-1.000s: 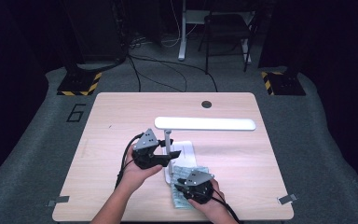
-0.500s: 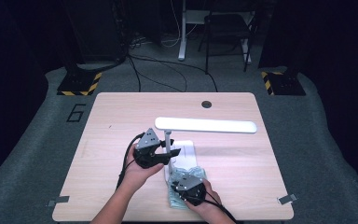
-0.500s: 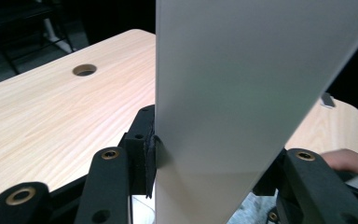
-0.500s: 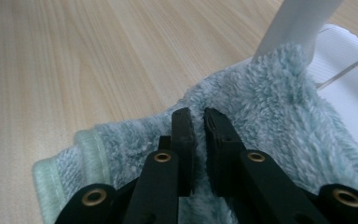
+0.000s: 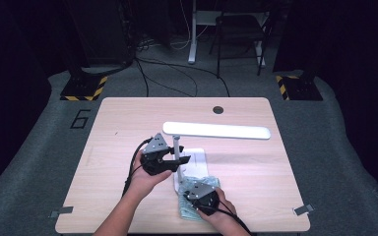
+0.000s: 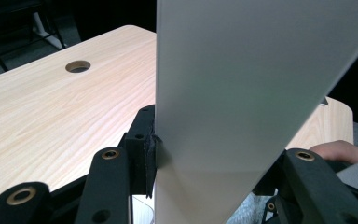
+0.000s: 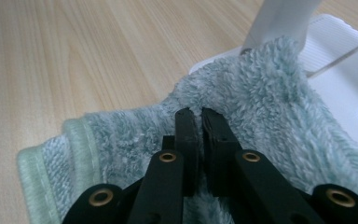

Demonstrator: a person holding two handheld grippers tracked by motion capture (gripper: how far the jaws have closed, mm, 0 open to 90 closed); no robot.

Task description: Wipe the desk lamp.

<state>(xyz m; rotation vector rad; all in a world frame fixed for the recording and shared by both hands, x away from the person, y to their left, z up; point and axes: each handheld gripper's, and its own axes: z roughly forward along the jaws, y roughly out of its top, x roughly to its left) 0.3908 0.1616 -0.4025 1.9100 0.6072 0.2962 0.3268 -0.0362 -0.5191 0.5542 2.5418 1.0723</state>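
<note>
High view: one lamp [image 5: 216, 131], one cloth [image 5: 189, 209], two claws.

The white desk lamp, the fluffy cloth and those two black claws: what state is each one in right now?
White desk lamp: upright on its flat base, long head level above the wooden table.
Pale green fluffy cloth: crumpled, lying partly on the lamp's base, pinched.
Left gripper: jaws closed on the lamp, after closing in.
Right gripper: jaws just closed, shut on a fold of cloth.
</note>
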